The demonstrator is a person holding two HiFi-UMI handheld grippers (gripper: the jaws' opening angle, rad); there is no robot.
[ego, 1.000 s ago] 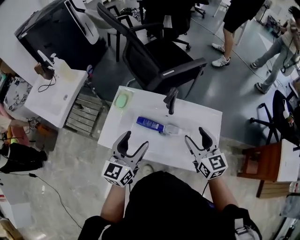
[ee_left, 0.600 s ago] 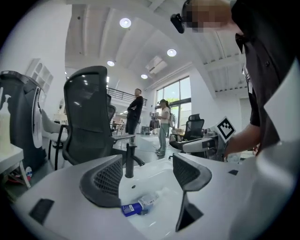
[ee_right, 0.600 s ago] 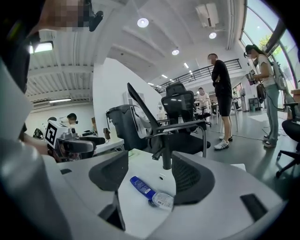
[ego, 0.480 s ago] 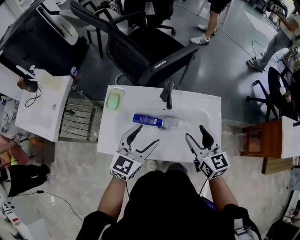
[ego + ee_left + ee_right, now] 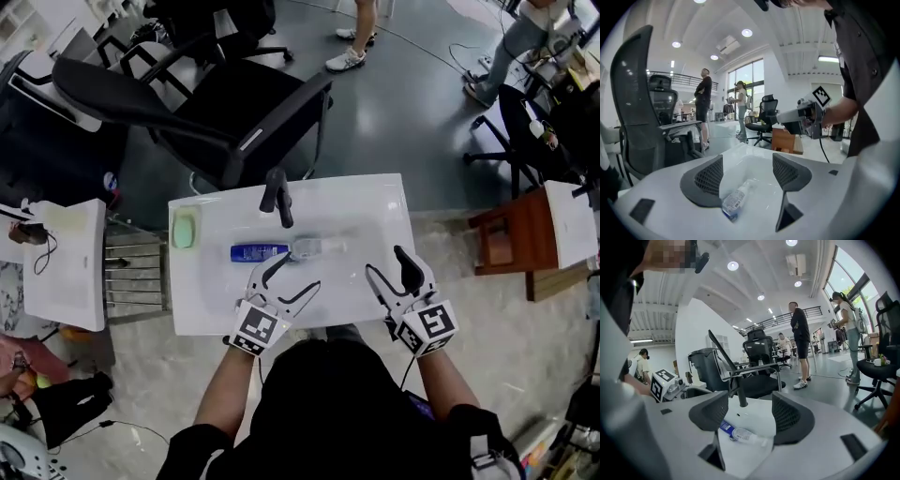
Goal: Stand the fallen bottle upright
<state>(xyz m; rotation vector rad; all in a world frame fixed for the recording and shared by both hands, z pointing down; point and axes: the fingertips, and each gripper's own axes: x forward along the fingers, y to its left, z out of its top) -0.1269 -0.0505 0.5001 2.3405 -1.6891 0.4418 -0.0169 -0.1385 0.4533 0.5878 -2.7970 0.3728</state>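
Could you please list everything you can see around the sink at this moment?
bottle: one, clear with a blue label, lying on its side in the sink top, in front of the faucet
sink top: one, white, directly before the person
faucet: one, black, at the sink top's back edge
soap: one, green, back-left corner of the sink top
office chair: one, black, behind the sink top
wooden table: one, brown, to the right
people: at least two, standing on the floor beyond
left gripper: one, fingers apart, empty, close beside the bottle
right gripper: one, fingers apart, empty
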